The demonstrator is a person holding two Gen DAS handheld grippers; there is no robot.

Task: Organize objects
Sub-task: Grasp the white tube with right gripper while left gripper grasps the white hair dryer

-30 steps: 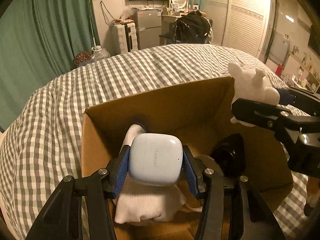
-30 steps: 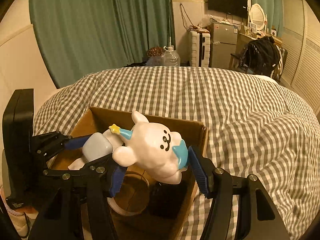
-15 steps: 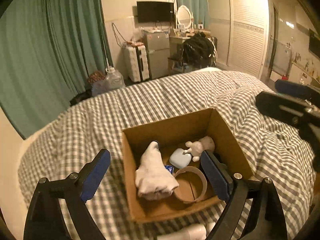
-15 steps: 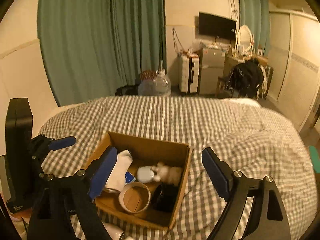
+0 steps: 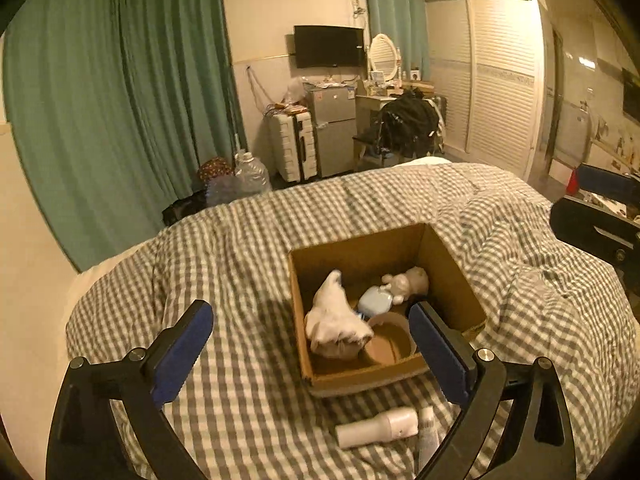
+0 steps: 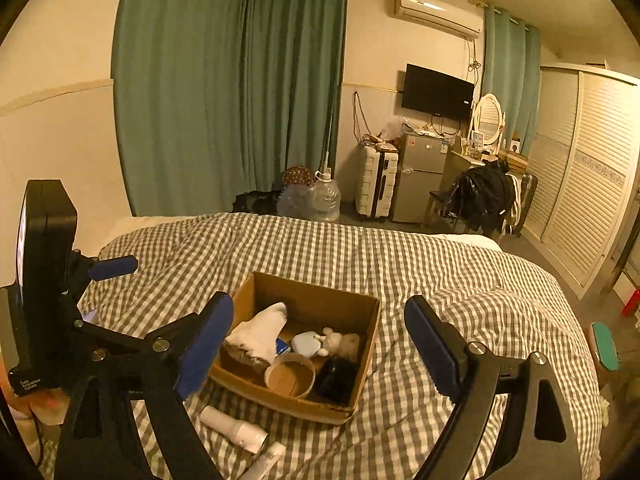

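Note:
A cardboard box sits on the checked bed. In it lie a white cloth, a pale blue earbud case, a white bear toy, a tape roll and a black object. My left gripper is open and empty, raised well back from the box. My right gripper is open and empty, also held high before the box. A white bottle and a tube lie on the bed in front of the box.
The checked duvet covers the bed. Beyond its far edge stand water jugs, a white suitcase, a small fridge and a chair with a black bag. Green curtains hang at the left.
Both grippers let go of the earbud case and the bear toy, which now lie in the box. Both grippers opened wide and pulled up and back from the box.

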